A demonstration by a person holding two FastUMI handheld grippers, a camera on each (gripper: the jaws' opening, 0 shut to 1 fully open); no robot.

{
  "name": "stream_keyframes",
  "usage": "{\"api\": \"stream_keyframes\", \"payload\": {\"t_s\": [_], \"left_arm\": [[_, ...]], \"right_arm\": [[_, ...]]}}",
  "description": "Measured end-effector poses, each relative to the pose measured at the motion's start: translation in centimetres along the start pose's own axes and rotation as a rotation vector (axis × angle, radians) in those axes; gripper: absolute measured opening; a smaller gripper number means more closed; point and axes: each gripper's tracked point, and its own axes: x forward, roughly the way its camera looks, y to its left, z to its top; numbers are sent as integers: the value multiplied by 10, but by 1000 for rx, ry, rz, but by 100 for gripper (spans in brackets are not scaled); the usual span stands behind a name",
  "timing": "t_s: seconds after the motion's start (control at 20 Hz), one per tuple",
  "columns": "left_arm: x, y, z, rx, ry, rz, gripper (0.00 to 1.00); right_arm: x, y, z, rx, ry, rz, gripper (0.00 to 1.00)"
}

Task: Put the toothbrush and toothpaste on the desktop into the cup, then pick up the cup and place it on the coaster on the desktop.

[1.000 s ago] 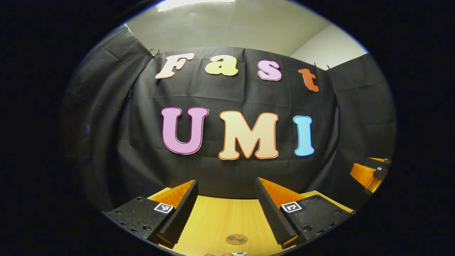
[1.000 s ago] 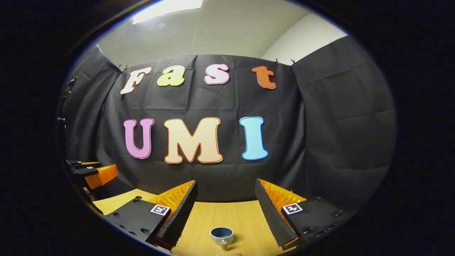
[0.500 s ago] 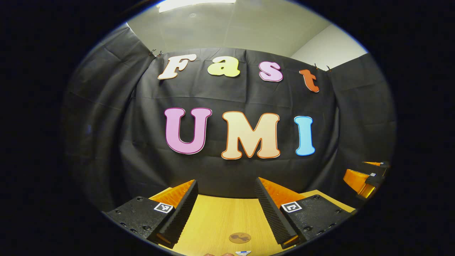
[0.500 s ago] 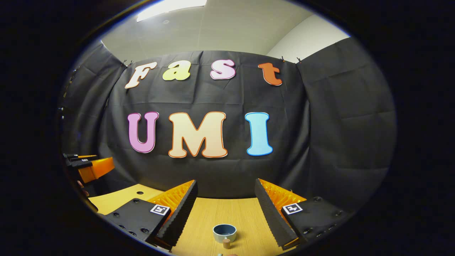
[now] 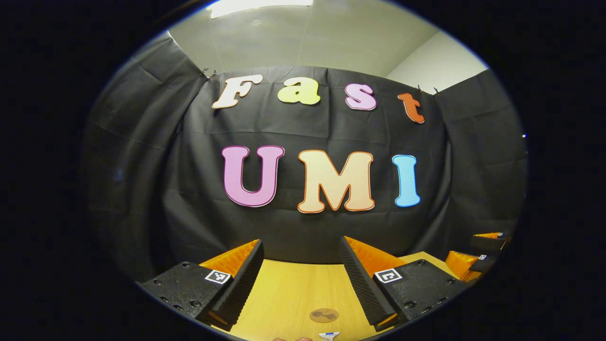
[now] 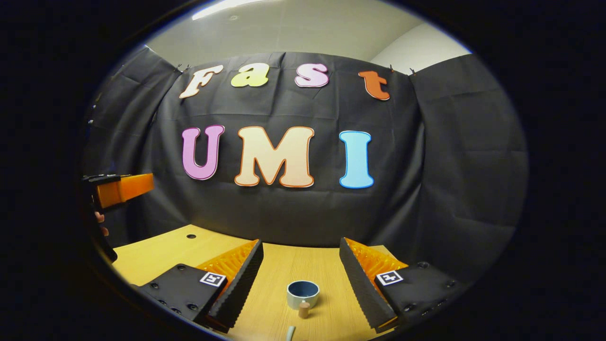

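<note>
Now, two sets of tongs are up over one wooden tabletop (image 6: pixel 156 251), and both stand wide with nothing between their fingers. In the left gripper view, the left tongs (image 5: pixel 300 270) frame a bare strip of wood, and one round brown coaster (image 5: pixel 324 315) lies flat just ahead of them, between the two fingers. Right below the coaster, at the very bottom edge, one small white and blue tip (image 5: pixel 328 335) pokes in; too little of it shows to say whether it is the toothbrush or the toothpaste. Far off at the right edge of that view the right tongs (image 5: pixel 476 263) hang low beside the tabletop.

Over to the right gripper view: the right tongs (image 6: pixel 300 265) are spread wide too, and one cup (image 6: pixel 302 293), blue inside with a pale outer wall, stands upright on the wood between the fingers, touching neither. Just in front of the cup sits one small brown cylinder (image 6: pixel 303 309), upright, close to the cup's wall. One slim pale end (image 6: pixel 290 333) of something lies at the bottom edge, too cut off to name. At the left edge the left tongs (image 6: pixel 120 187) float well above the tabletop, with fingertips of a hand (image 6: pixel 100 222) showing under them.
</note>
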Motion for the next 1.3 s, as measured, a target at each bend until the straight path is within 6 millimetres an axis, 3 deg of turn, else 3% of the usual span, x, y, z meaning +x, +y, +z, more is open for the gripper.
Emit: {"api": "stream_keyframes", "payload": {"t_s": [0.2, 0.4, 0.7, 1.05, 1.3], "left_arm": [[-3, 2, -3, 3, 13, -2, 94], [-4, 4, -2, 11, 10, 1, 94], [-7, 11, -6, 9, 22, 11, 94], [-9, 27, -13, 20, 38, 37, 94], [-8, 39, -22, 17, 59, 59, 94]], "right_arm": [[0, 0, -41, 3, 101, 4, 99], [-1, 4, -101, -10, 259, 25, 99], [-4, 9, -174, -38, 460, 40, 100], [-21, 11, -256, -59, 721, 45, 100], [-32, 10, -298, -41, 903, 41, 100]]}}
